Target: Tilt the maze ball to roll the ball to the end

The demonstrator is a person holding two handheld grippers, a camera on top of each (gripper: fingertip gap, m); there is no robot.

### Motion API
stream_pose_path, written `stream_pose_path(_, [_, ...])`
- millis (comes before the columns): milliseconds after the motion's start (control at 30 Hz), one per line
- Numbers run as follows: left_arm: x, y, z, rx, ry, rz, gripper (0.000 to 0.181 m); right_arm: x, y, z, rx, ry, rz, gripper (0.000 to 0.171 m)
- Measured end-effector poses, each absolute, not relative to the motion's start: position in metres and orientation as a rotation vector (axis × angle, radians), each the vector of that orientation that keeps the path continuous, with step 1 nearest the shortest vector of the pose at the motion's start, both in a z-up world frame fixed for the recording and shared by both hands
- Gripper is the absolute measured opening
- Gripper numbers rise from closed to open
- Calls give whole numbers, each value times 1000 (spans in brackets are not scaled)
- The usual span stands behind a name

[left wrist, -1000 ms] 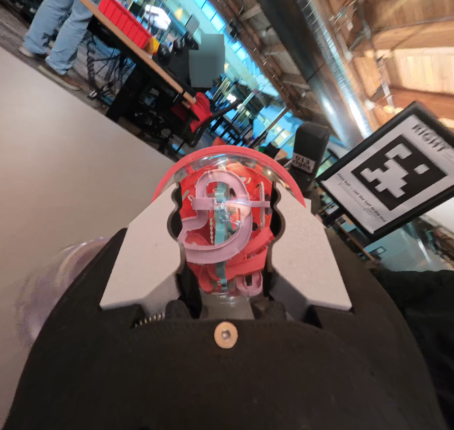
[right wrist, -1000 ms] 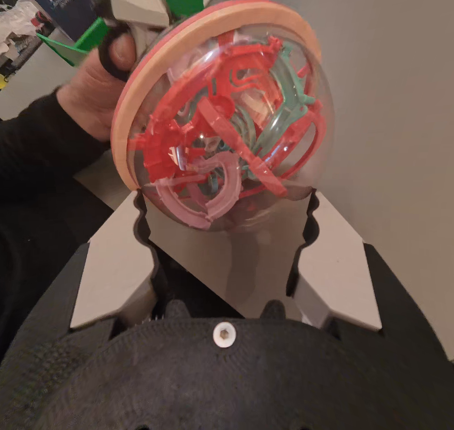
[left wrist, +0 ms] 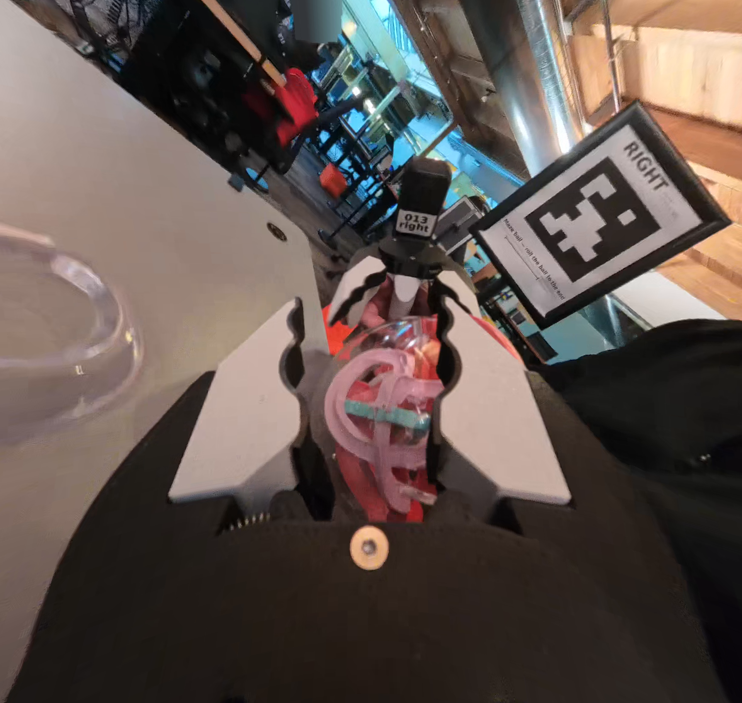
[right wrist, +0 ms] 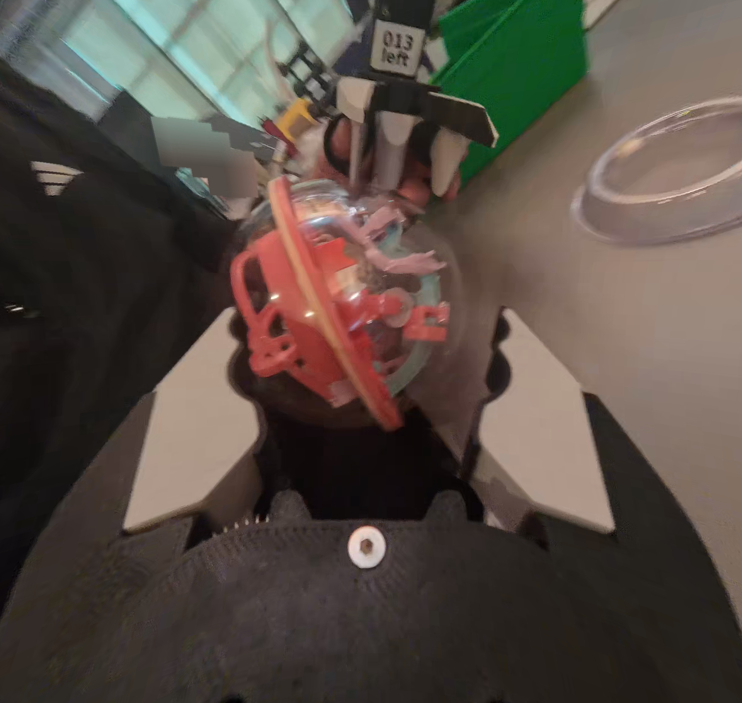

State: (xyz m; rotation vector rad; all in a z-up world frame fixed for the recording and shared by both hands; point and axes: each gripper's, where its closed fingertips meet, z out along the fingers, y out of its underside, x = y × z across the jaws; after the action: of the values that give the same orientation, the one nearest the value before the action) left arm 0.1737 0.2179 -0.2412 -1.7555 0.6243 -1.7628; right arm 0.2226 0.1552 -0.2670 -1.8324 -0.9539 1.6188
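Note:
The maze ball (left wrist: 381, 414) is a clear sphere with red, pink and teal tracks inside and a red and tan ring around its middle. My left gripper (left wrist: 371, 322) is shut on it and holds it in the air above the grey table (left wrist: 120, 202). In the right wrist view the maze ball (right wrist: 321, 322) sits between the wide-spread fingers of my right gripper (right wrist: 367, 318), which is open; the ring runs nearly edge-on. The left gripper (right wrist: 393, 177) grips the ball's far side. The right gripper (left wrist: 401, 290) shows beyond the ball. I cannot make out the small ball inside.
A clear plastic ring stand (right wrist: 662, 186) lies on the table; it also shows in the left wrist view (left wrist: 80, 322). A green folder-like object (right wrist: 514, 61) stands behind it. A framed marker sign (left wrist: 594, 218) stands to the right. A black sleeve (right wrist: 100, 282) is at the left.
The maze ball has been turned: its ring now runs edge-on in the right wrist view. Both grippers have swung to face each other. The left gripper still holds the ball.

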Motion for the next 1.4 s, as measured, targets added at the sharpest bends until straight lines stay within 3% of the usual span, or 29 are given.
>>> stream_pose_path(67, [165,195,-250,-1814,607,-1755,72,224,146,-255,-1712,-857,1697,69])
stream_pose_path(133, [152,174,-247,-1786,570,-1746,56,223,139,-253,-1650,-830,1713,44])
stream_pose_path(167, [147,166,-246,-1775,549,-1738,51,221,132,-252,-1613,-857,1718,22])
stream_pose_path(200, [143,162,-247,-1782,516,-1736,52,216,125,-251,-1583,-879,1725,12])
stream_pose_path(300, [143,153,-235,-1718,424,-1853,48,207,123,-246,-1534,-800,1718,11])
stream_pose_path(400, [145,151,-231,-1698,395,-1783,63,207,123,-235,-1444,-702,1751,12])
stream_pose_path(633, [145,166,-217,-1610,299,-1668,71,191,137,-214,-1390,-604,1584,61])
stream_pose_path(700, [147,180,-199,-1558,328,-1652,60,195,153,-197,-1331,-632,1565,48])
stream_pose_path(767, [150,203,-182,-1490,352,-1568,53,197,179,-183,-1304,-671,1515,49])
stream_pose_path(967, [136,298,-147,-1324,253,-1376,49,196,284,-142,-1168,-773,1447,40])
stream_pose_path(1200, [106,367,-191,-1421,47,-1344,59,171,358,-171,-1210,-745,1590,46])
stream_pose_path(1267, [111,367,-185,-1389,91,-1349,45,177,360,-173,-1234,-722,1597,39])
stream_pose_path(1400, [132,377,-197,-1438,30,-1525,49,195,359,-181,-1414,-665,1564,43])
